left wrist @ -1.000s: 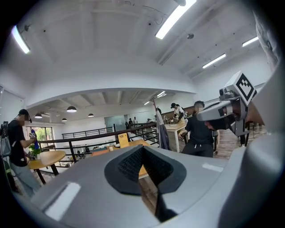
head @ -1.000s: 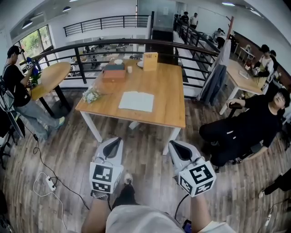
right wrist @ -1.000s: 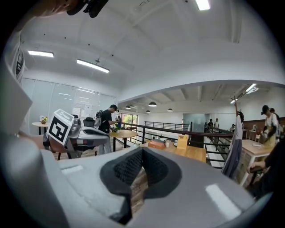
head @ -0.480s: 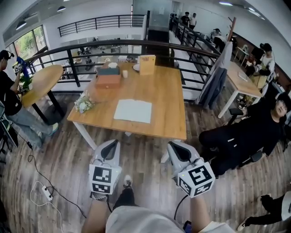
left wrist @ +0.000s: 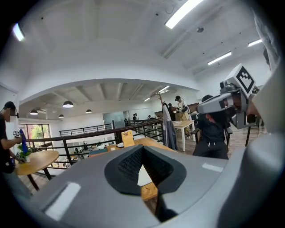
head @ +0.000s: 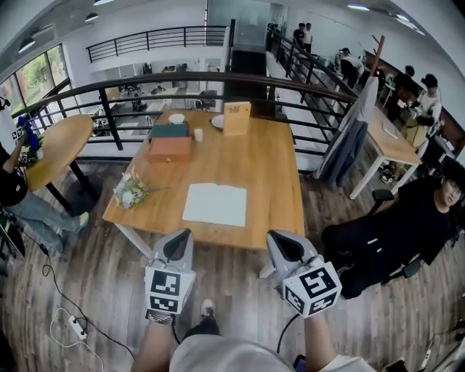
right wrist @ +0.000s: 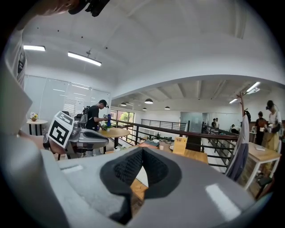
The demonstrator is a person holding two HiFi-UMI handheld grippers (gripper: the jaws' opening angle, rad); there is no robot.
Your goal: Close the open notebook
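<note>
Bright, even illumination from ceiling strip lights (left wrist: pixel 185 12) and windows (head: pixel 33 76) left of the table (head: pixel 272 171), soft sheen on its top, the notebook (head: pixel 215 204) on it crisp and brightest, soft shadow beneath it, heavy fisheye bending and black vignetting at frame edges.

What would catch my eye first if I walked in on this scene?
Probably the two grey handheld tools at the bottom of the head view: the left gripper and the right gripper, each with a black-and-white marker cube, both shut and empty. Just beyond them, an open notebook lies white and flat on a long wooden table, with flowers at the table's left edge.
</note>
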